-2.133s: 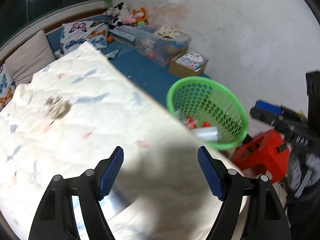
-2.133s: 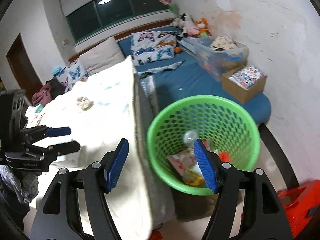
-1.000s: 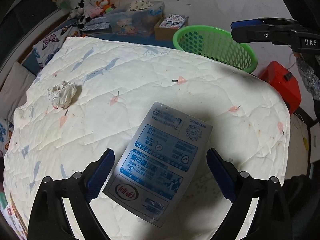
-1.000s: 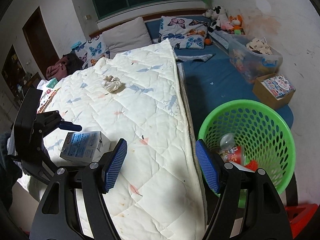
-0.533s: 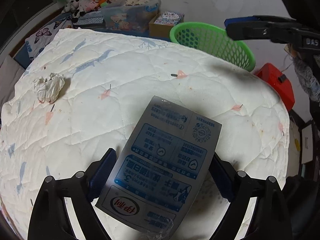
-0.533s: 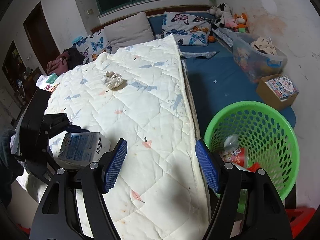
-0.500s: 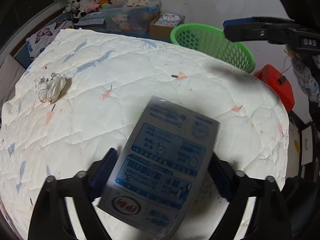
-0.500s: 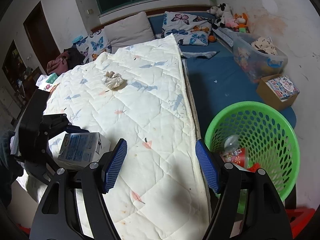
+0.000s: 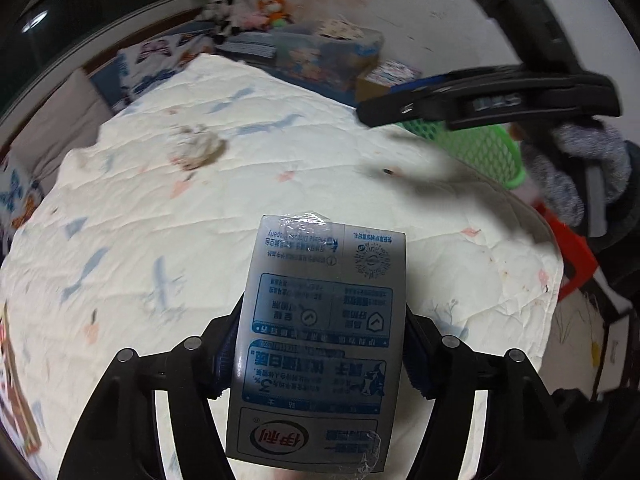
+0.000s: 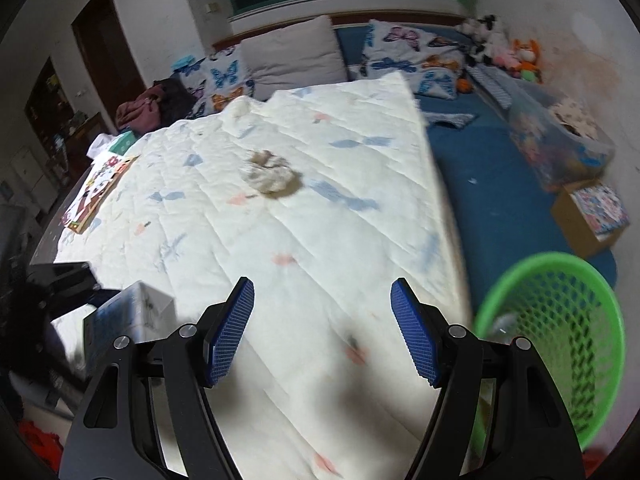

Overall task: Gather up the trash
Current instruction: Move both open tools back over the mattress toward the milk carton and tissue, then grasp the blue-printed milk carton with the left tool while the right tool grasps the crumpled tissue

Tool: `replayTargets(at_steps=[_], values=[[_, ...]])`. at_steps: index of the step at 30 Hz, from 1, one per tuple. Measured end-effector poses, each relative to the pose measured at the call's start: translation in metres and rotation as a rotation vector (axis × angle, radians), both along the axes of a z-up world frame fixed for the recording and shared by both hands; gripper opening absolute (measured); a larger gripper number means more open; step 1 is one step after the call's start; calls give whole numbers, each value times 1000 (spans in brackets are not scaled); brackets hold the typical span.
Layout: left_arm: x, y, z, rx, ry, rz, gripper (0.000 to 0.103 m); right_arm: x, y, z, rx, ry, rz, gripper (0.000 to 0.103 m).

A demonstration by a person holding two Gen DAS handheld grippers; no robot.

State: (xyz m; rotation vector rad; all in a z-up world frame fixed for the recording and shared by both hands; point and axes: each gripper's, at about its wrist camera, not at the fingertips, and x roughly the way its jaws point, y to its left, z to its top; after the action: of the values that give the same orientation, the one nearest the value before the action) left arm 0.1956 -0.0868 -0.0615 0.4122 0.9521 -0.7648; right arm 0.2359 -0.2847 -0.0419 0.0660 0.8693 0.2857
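A grey-and-blue milk carton stands between the blue pads of my left gripper. Its jaws are closing and both pads press the carton's sides, holding it just above the white quilt. In the right wrist view the same carton shows at the lower left. A crumpled paper wad lies farther up the quilt, also seen as the wad. My right gripper hangs open over the quilt with nothing between its pads. The green basket with trash inside stands on the floor beside the bed.
A cardboard box and a clear plastic bin sit on the blue mat by the wall. A red stool stands past the bed corner. A picture book lies at the quilt's left edge; pillows line the head.
The left jaws have closed in onto the carton, which has come up off the quilt and squared with the gripper. The right gripper has swung left over the quilt.
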Motion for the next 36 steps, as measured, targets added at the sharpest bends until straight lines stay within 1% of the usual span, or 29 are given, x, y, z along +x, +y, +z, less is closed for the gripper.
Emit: replayTargets(at_steps=[2, 5, 7, 11, 15, 18, 21, 28, 30, 31, 33, 36], values=[[1, 12, 6, -5, -4, 34, 64, 12, 13, -2, -5, 2, 25, 71], [4, 30, 12, -20, 20, 92, 64, 33, 34, -6, -2, 4, 60, 71], [6, 40, 12, -21, 35, 128, 64, 48, 47, -10, 23, 16, 77, 71], [11, 63, 12, -34, 57, 198, 64, 78, 68, -16, 28, 10, 85, 71], [15, 80, 8, -43, 75, 247, 64, 108, 78, -26, 36, 30, 56, 71], [17, 90, 4, -46, 90, 271, 64, 123, 79, -33, 57, 50, 34, 71], [19, 96, 1, -48, 98, 283, 64, 138, 84, -40, 53, 68, 25, 71], [21, 101, -6, -51, 113, 292, 64, 155, 83, -52, 56, 87, -28, 71], [23, 101, -8, -53, 117, 294, 64, 157, 81, -54, 54, 94, -35, 66], [23, 101, -8, -53, 118, 297, 64, 158, 81, -55, 49, 94, -37, 65], [24, 102, -9, -54, 121, 300, 64, 158, 81, -57, 38, 98, -41, 57], [24, 102, -9, -56, 120, 305, 64, 157, 78, -57, 45, 100, -40, 54]])
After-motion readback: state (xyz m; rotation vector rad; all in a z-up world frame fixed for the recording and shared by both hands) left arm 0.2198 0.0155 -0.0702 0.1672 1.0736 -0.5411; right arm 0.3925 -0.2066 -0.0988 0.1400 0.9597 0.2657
